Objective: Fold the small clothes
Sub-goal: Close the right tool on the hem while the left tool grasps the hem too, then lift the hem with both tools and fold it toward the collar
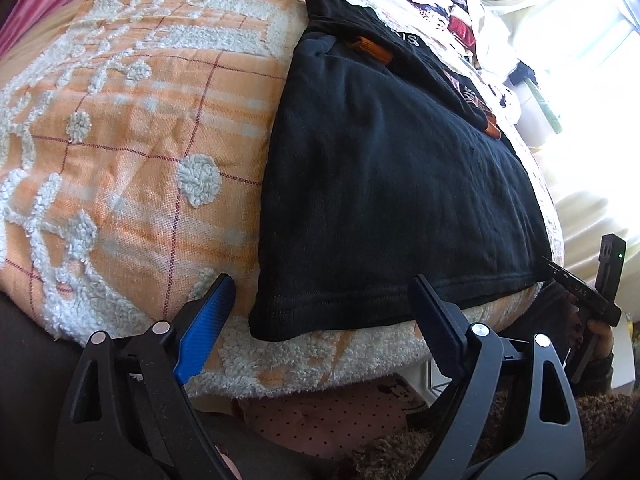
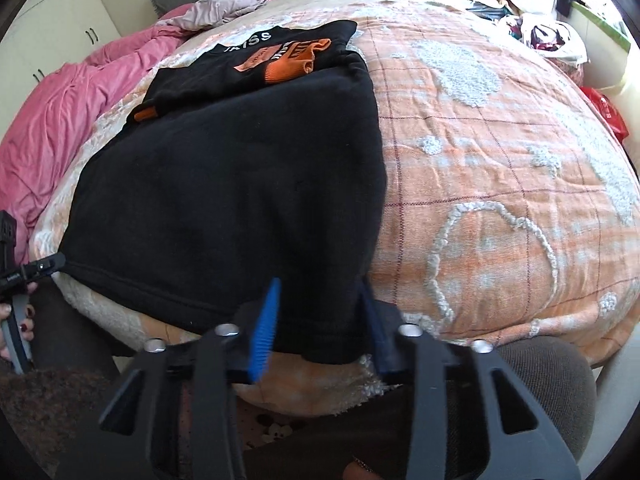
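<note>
Through my left claw's eye, my left claw (image 1: pixel 320 300) is wide open and holds nothing, with the near left corner of the black shirt (image 1: pixel 384 184) between its fingers on the orange blanket (image 1: pixel 132 128). Through my right claw's eye, my right claw (image 2: pixel 320 300) has its fingers around the shirt's near right corner.

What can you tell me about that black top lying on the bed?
The black sweatshirt looks like soft knit, with orange cuffs, an orange print and white lettering. It lies flat, partly folded, on the orange checked blanket, its stitched hem at the bed's near edge. The right gripper straddles one hem corner; the open left gripper frames the other.
</note>
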A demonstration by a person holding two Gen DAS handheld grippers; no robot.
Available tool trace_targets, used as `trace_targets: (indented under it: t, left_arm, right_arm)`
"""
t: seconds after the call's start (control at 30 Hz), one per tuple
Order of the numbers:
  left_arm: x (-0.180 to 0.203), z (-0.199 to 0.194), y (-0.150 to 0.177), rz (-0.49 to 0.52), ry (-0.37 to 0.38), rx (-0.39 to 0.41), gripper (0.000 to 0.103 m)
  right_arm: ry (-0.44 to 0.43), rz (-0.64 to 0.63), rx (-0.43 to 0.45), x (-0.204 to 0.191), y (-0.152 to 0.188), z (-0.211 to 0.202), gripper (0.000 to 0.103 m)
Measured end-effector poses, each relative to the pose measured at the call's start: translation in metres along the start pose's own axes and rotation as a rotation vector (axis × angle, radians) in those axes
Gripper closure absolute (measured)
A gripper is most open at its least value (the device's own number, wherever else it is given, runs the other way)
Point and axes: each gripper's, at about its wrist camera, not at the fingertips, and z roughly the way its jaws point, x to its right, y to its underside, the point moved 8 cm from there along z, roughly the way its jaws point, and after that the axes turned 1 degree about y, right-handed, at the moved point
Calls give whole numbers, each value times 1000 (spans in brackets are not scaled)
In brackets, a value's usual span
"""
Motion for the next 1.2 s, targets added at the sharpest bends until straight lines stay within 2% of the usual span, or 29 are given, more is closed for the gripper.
trace_targets:
  t: [0.07,0.2,0.23,0.27,0.3,0.33,0.37,0.43,0.53,0.57,0.73,0.9,1.2]
  left_arm:
    - [0,1,-1,-1,0,-3,22]
    - [-3,1,-5,-33,19,0,23]
    - [-4,0,-6,-35,9,2,29]
    - [-4,0,-8,-30,-3,7,40]
    - [-5,-2,-10,-27,-10,13,47]
    - [-5,-3,-11,-34,-3,18,59]
    - [-6,-3,-13,-42,10,20,66]
    - [-9,-3,-17,-61,24,25,72]
    - [-10,-3,-19,-67,33,27,93]
    - [-9,-4,-20,-66,41,29,97]
    - [-1,-21,-32,-64,83,90,100]
    - [8,-46,-54,-35,89,169,100]
    - [23,-62,-100,-13,108,267,100]
  right_arm:
    - [-22,8,31,1,-2,-6,95]
    - [-47,-22,137,-7,-12,-28,96]
    - [-53,-23,154,-8,-16,-32,96]
    - [-63,-21,173,-9,-20,-36,96]
    - [-74,-18,189,-10,-23,-40,96]
    - [-86,-14,205,-10,-28,-44,96]
    - [-92,-12,218,-11,-32,-48,96]
    - [-104,-6,249,-12,-41,-56,96]
    - [-119,-2,286,-15,-52,-65,96]
    - [-122,-2,295,-15,-55,-67,96]
    - [-127,14,331,-13,-67,-75,96]
    - [-131,24,364,-13,-76,-81,96]
    - [-124,15,433,-12,-107,-95,96]
